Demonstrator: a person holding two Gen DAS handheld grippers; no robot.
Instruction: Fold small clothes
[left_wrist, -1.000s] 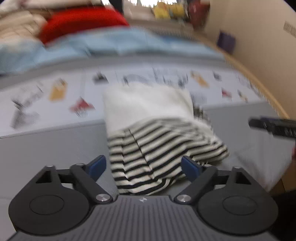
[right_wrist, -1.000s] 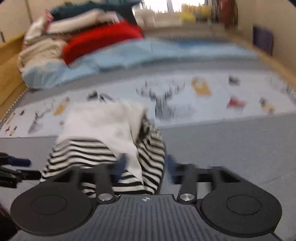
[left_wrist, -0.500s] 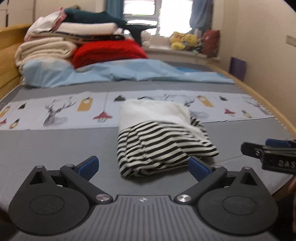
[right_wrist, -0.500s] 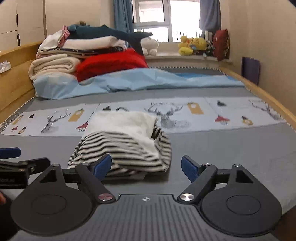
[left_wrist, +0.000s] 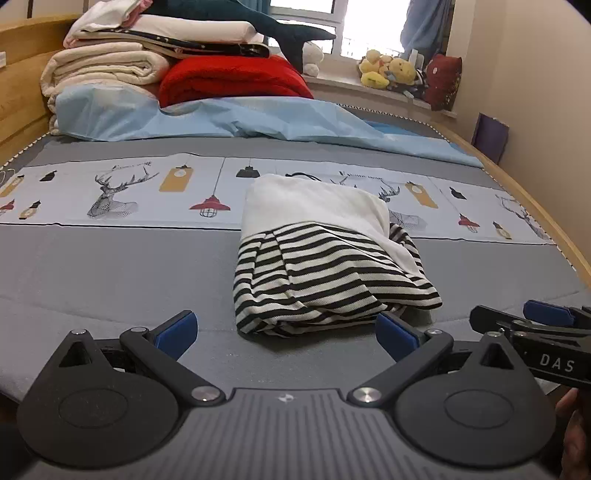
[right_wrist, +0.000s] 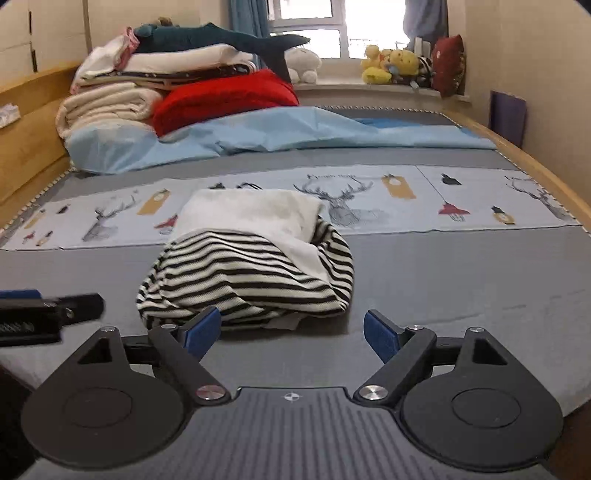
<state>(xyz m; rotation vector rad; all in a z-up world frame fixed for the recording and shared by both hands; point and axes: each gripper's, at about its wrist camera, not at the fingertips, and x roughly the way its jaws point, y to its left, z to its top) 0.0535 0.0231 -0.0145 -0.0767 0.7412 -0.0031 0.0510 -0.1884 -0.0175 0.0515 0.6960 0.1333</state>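
A small garment, white on top with black-and-white stripes below, lies folded in a bundle (left_wrist: 325, 258) on the grey bed cover (left_wrist: 110, 266). It also shows in the right wrist view (right_wrist: 251, 269). My left gripper (left_wrist: 286, 330) is open and empty, just short of the bundle's near edge. My right gripper (right_wrist: 291, 332) is open and empty, also just short of the bundle. The right gripper's tip shows at the right edge of the left wrist view (left_wrist: 532, 325).
A printed strip with deer and lamps (left_wrist: 129, 192) crosses the bed behind the garment. A light blue sheet (left_wrist: 240, 118), a red blanket (left_wrist: 229, 79) and stacked bedding (left_wrist: 107, 62) lie at the far end. A wooden bed rail (left_wrist: 546, 210) runs along the right.
Both grippers have pulled back from the garment and let it go. The bundle now lies folded on the bed, farther from both sets of fingers.
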